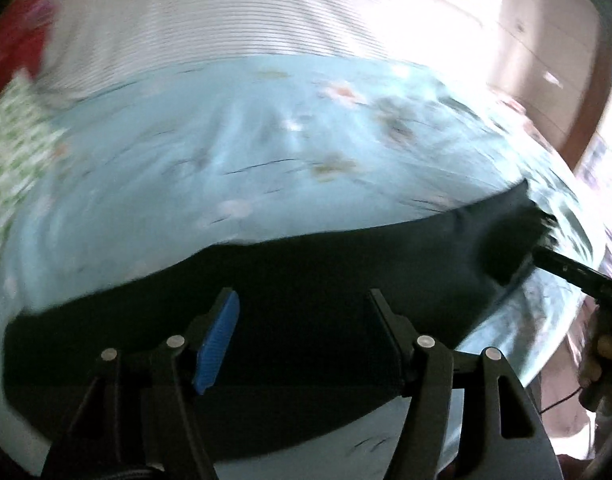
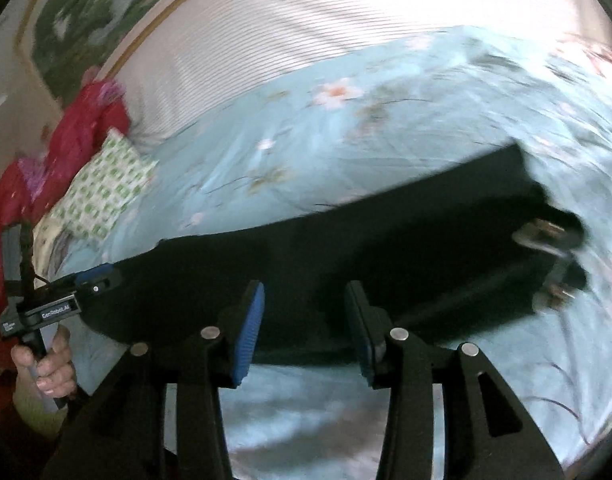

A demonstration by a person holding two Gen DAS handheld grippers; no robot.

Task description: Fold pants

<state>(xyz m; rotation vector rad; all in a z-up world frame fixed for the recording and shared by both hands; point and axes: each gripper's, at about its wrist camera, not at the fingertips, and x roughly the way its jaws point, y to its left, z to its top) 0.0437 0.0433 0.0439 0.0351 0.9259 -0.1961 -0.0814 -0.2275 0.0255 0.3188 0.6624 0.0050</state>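
Black pants [image 1: 306, 292] lie as a long dark band across a light blue flowered bedsheet [image 1: 226, 160]. They also show in the right wrist view [image 2: 345, 248], with metal clasps [image 2: 541, 236] at the right end. My left gripper [image 1: 302, 312] is open just above the pants, its jaws wide apart with nothing between them. My right gripper [image 2: 306, 308] is open over the pants' near edge. The right gripper also shows at the far right of the left wrist view [image 1: 517, 240], at the pants' end. The left gripper shows in the right wrist view [image 2: 98, 280] at the pants' left end.
A white striped blanket [image 2: 306, 20] lies at the back of the bed. A green-patterned pillow [image 2: 106, 188] and red cloth [image 2: 86, 120] sit at the left. The bed's edge [image 1: 545, 360] falls off at the right of the left wrist view.
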